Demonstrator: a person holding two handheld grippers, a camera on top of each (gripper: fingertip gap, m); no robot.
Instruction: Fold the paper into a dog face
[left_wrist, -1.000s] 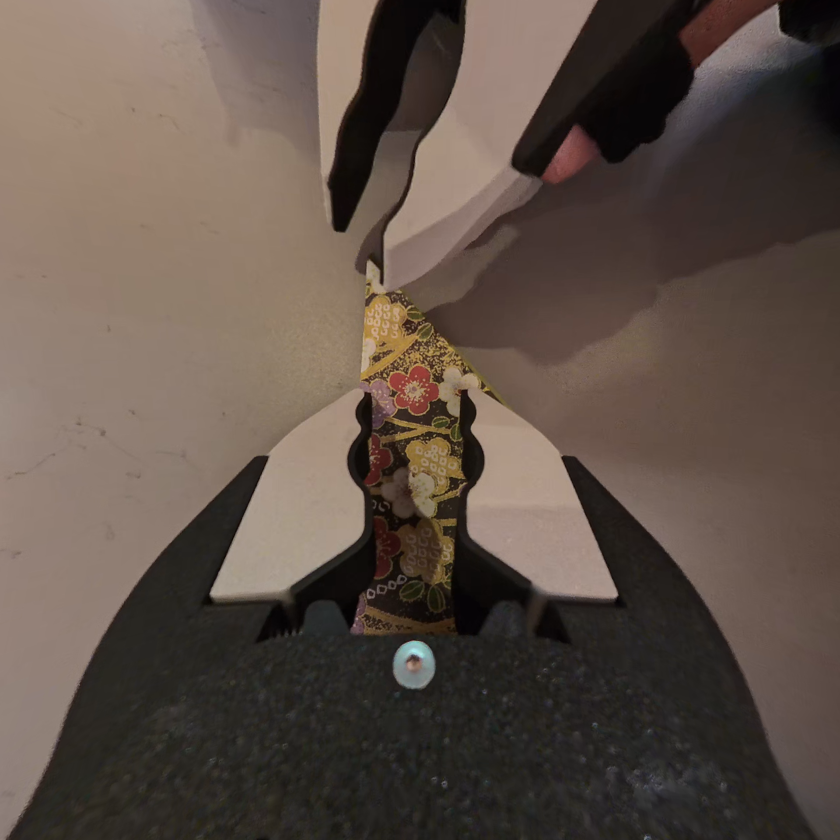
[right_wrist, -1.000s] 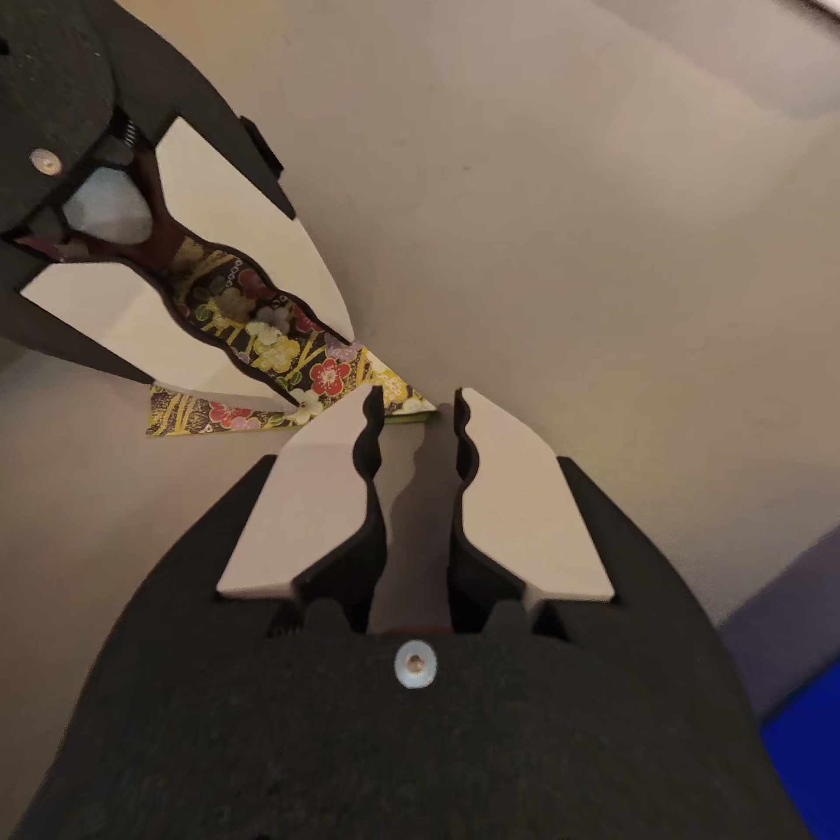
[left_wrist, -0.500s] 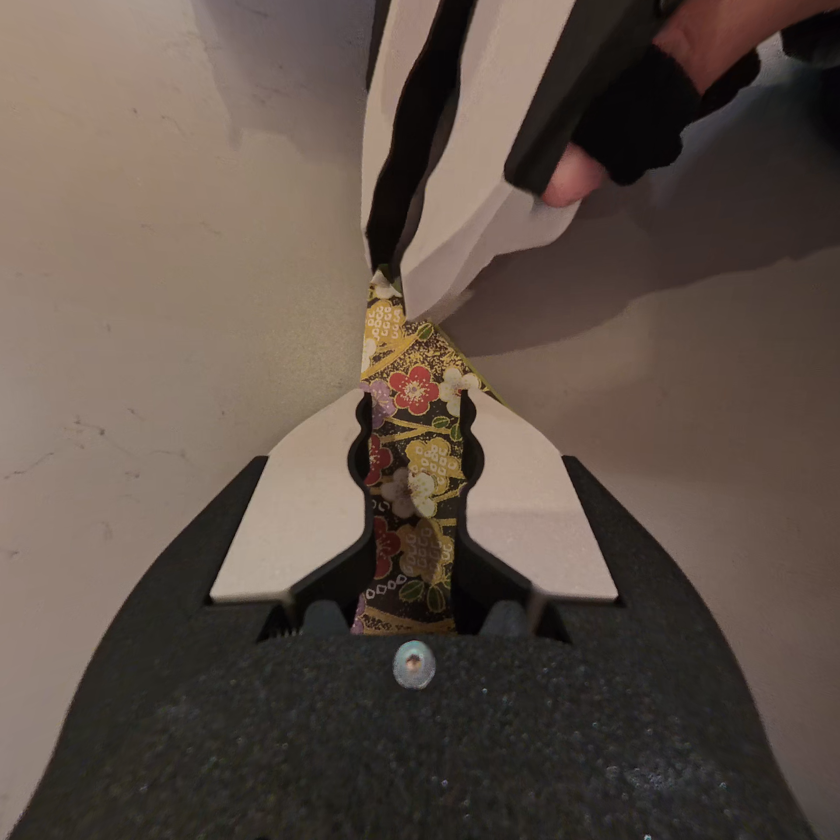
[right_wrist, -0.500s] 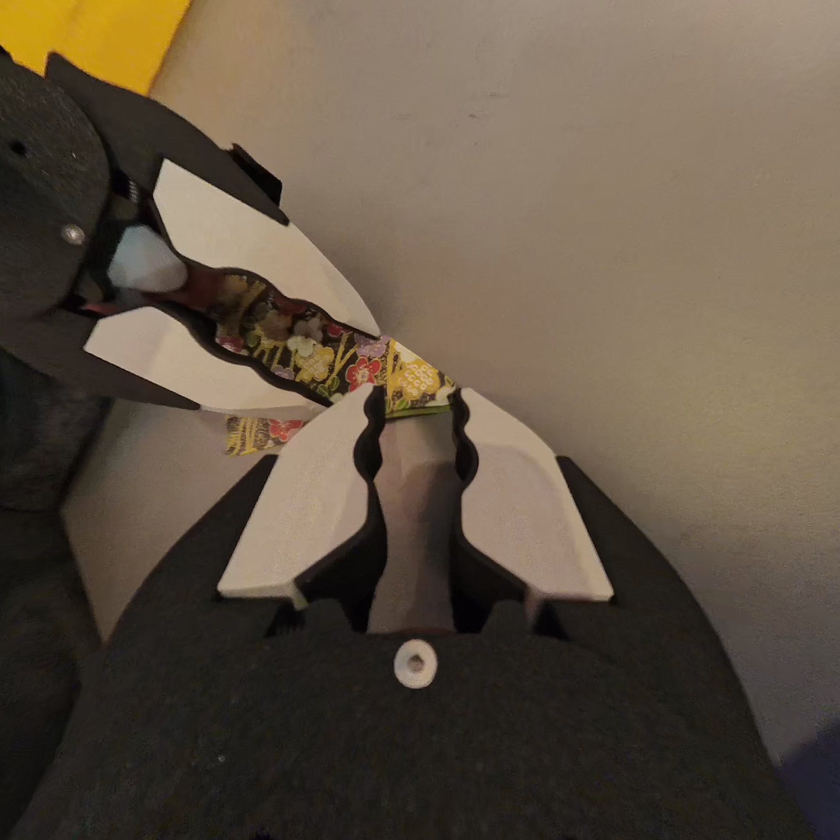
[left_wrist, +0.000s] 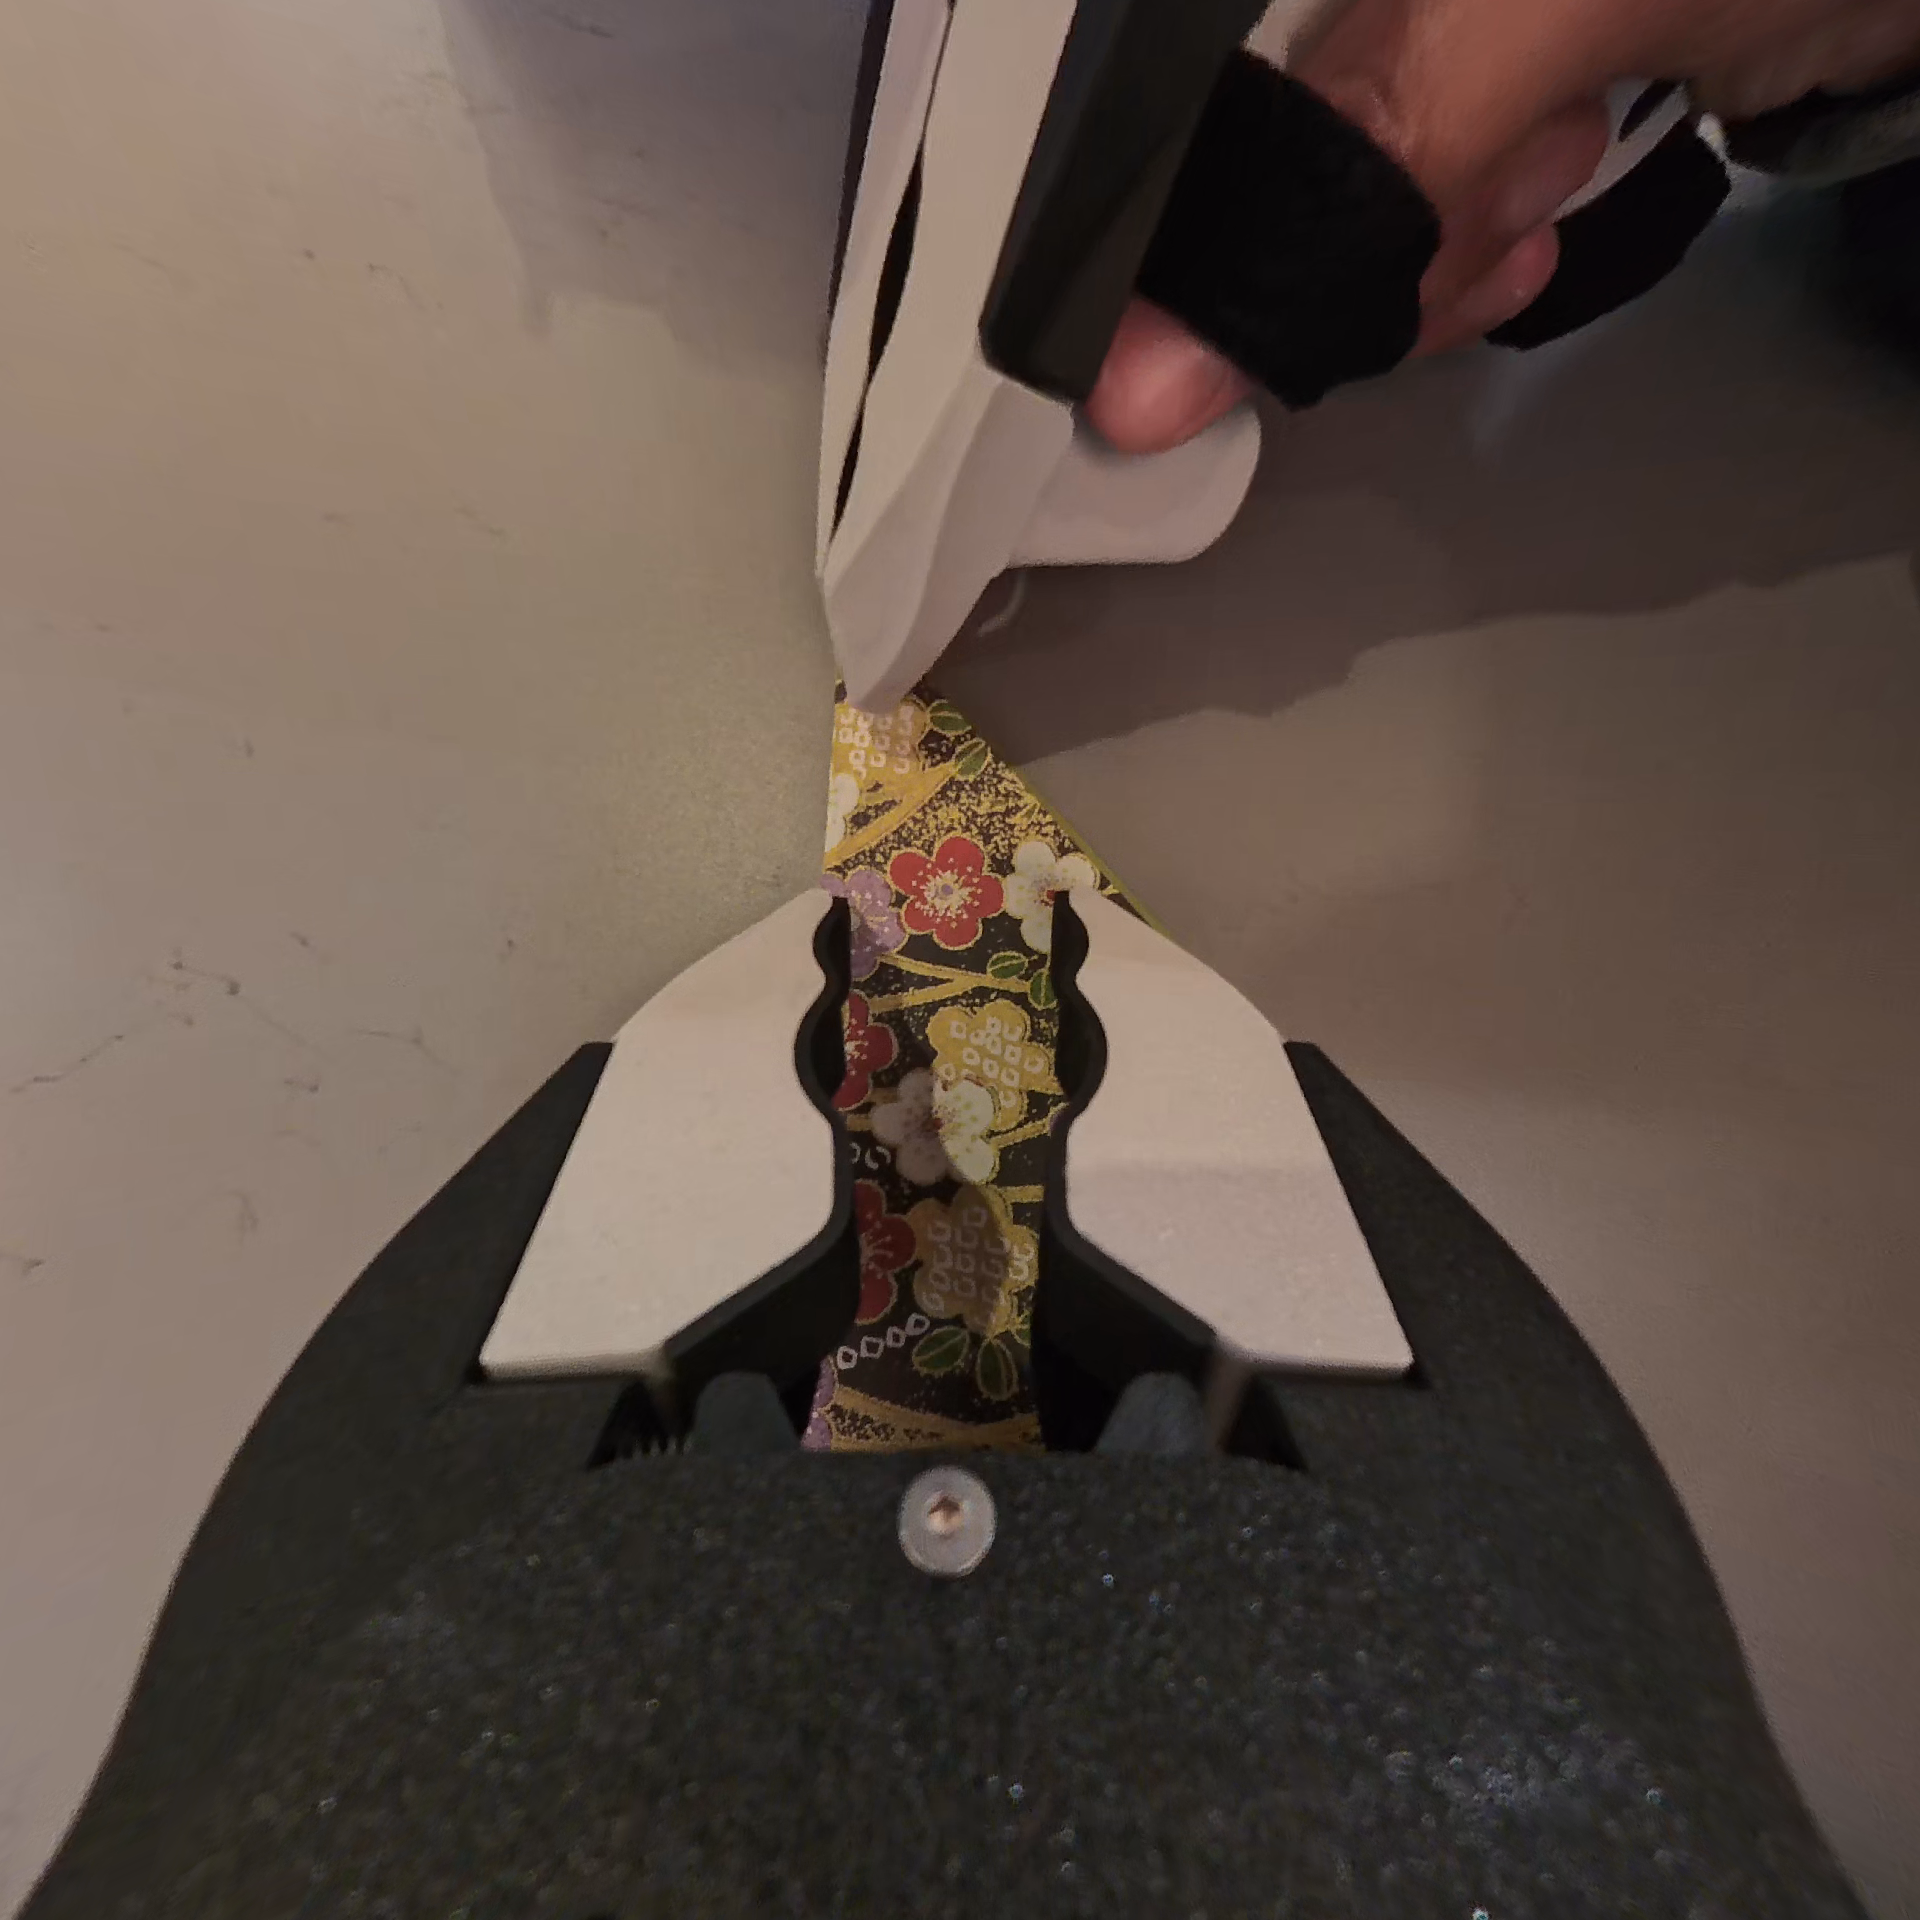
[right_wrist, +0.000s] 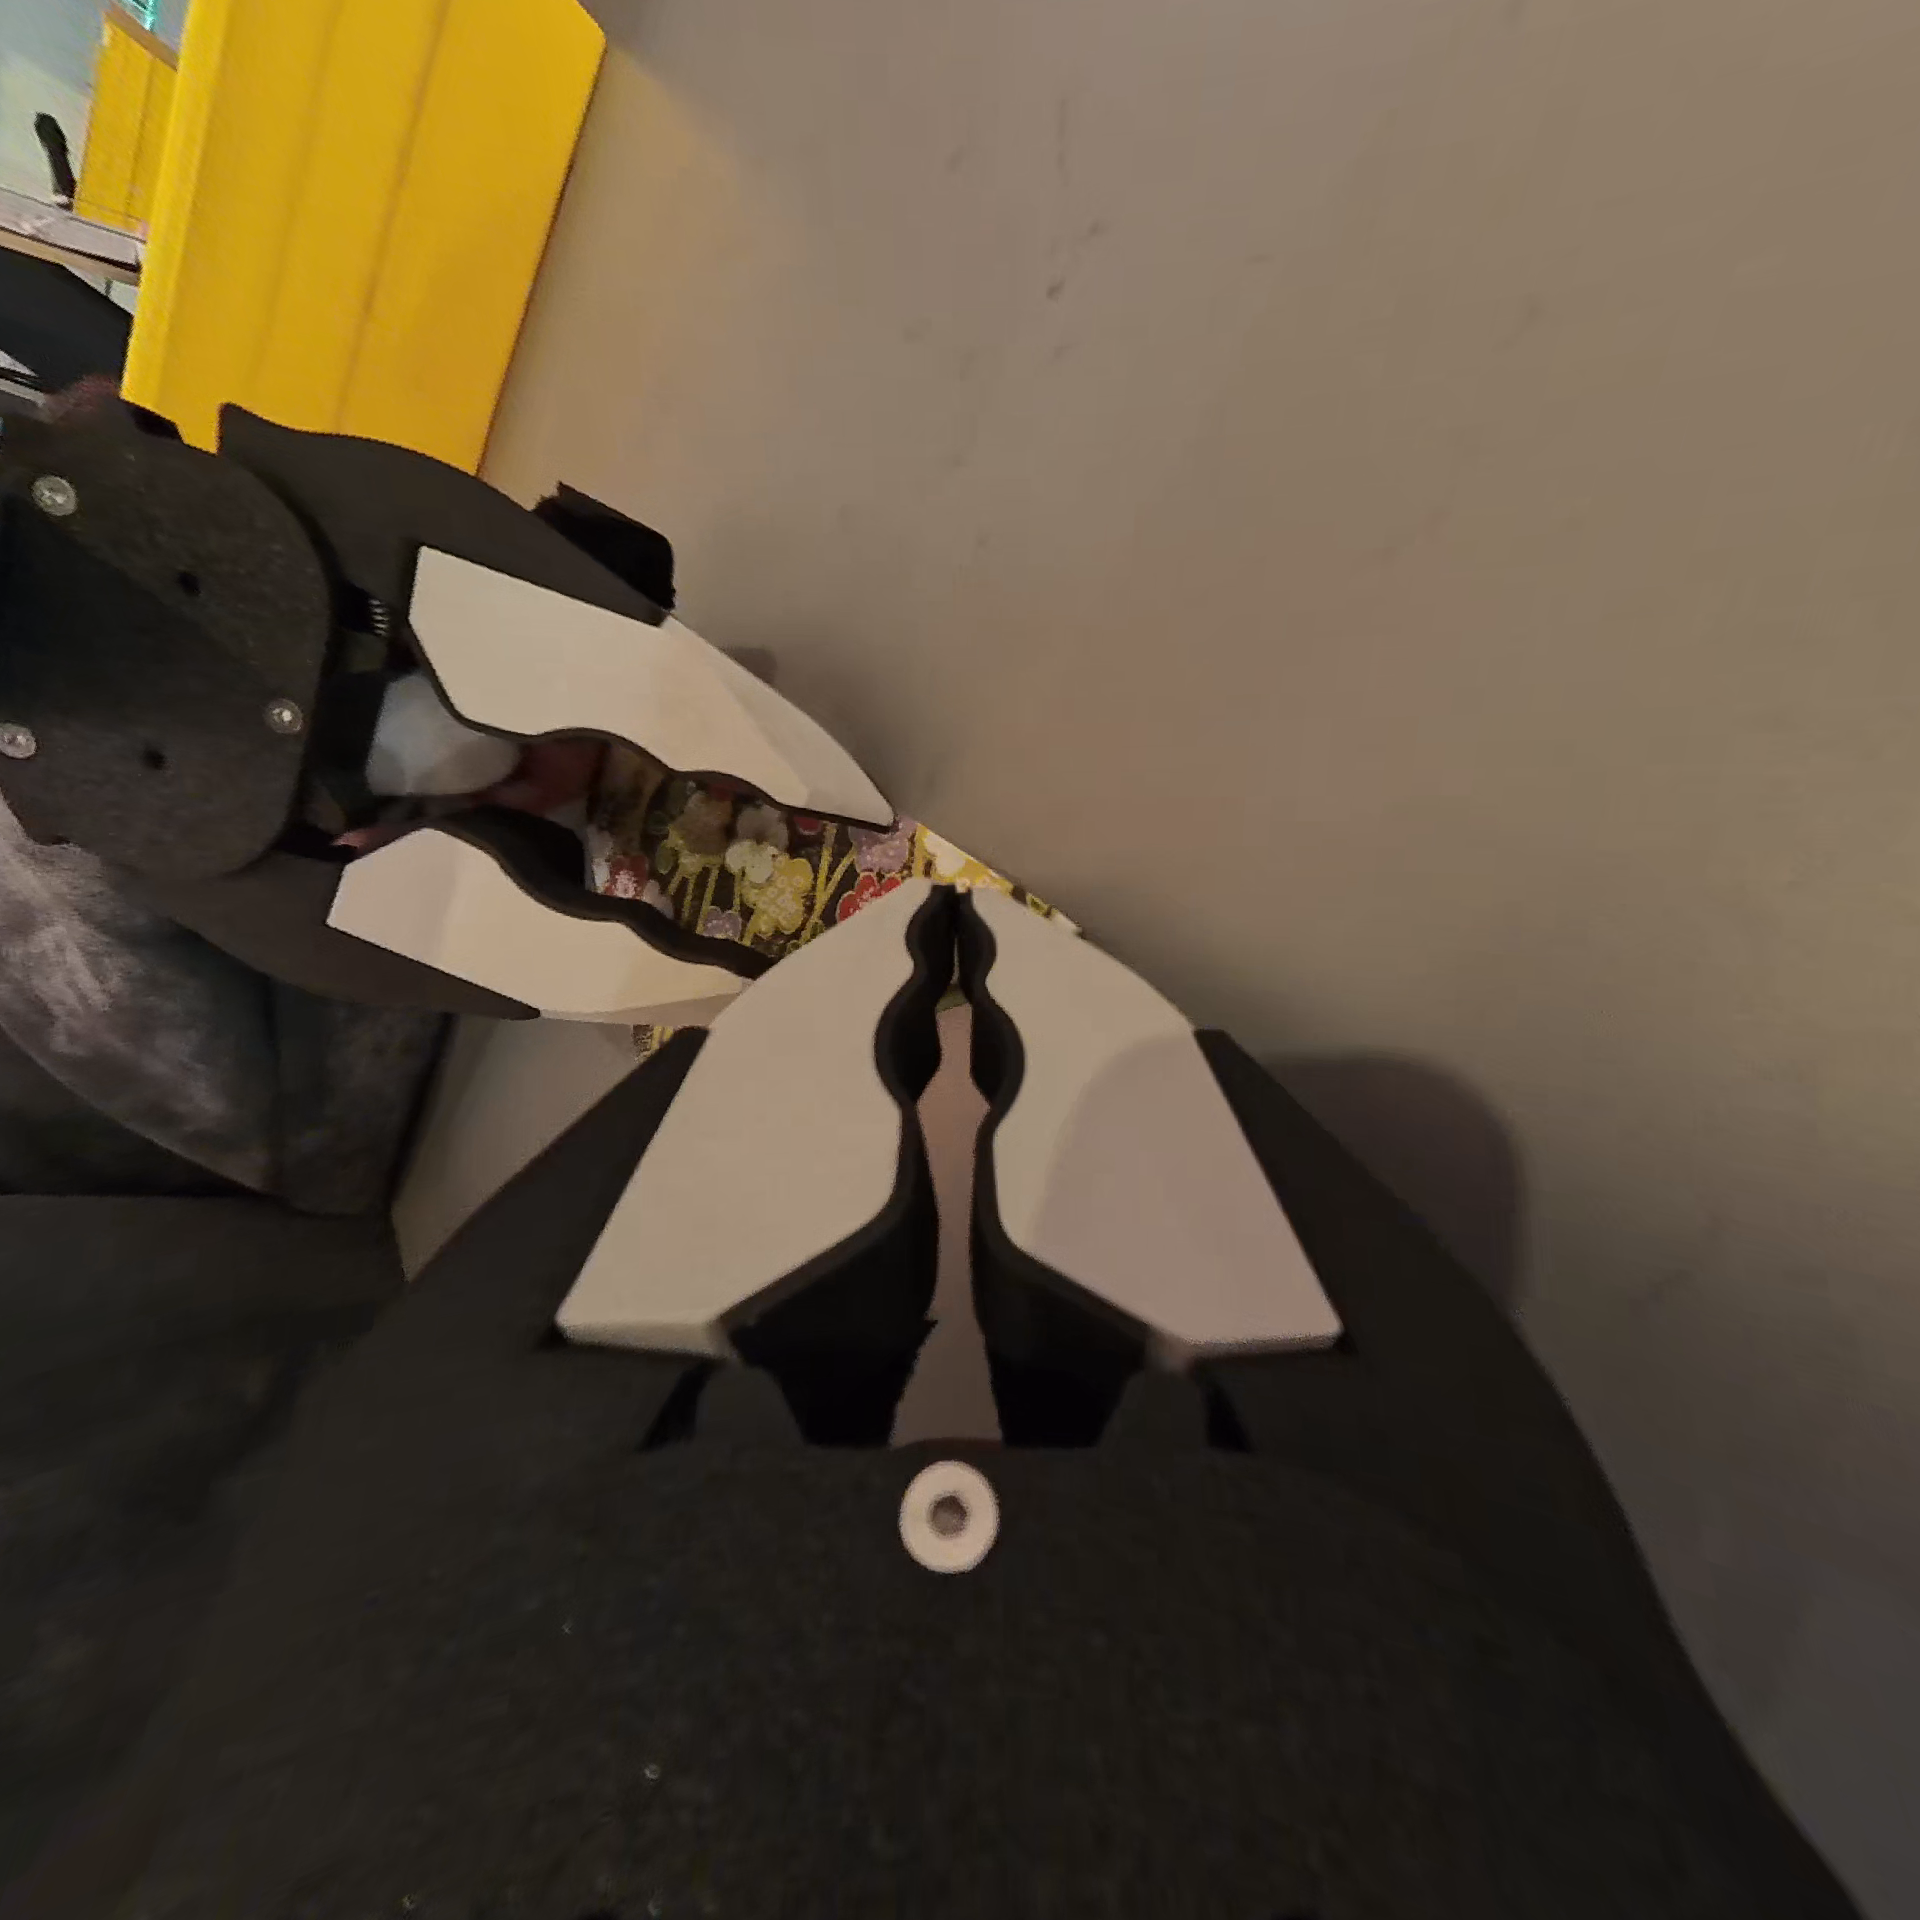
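Observation:
The folded paper (left_wrist: 940, 883), black with gold, red and white flowers, lies flat on the beige table (left_wrist: 364, 623). My left gripper (left_wrist: 951, 914) is open and rests low over the paper, which shows in the gap between its fingers. My right gripper (left_wrist: 868, 675) comes in from the far side, and its jaws are closed on the paper's far pointed tip. In the right wrist view my right gripper (right_wrist: 954, 904) is shut at the paper's corner (right_wrist: 769, 868), with the open left gripper (right_wrist: 816, 899) just to its left.
A person's hand (left_wrist: 1455, 187) with black straps holds the right gripper. A yellow panel (right_wrist: 343, 208) stands beyond the table's far edge at upper left. Dark cloth (right_wrist: 156, 1039) lies under the left gripper at the table's left edge. The tips of both grippers are at nearly the same place.
My right gripper has moved onto the paper's tip, tilted over, and closed from open to shut. My left gripper has stayed open in the same place on the paper.

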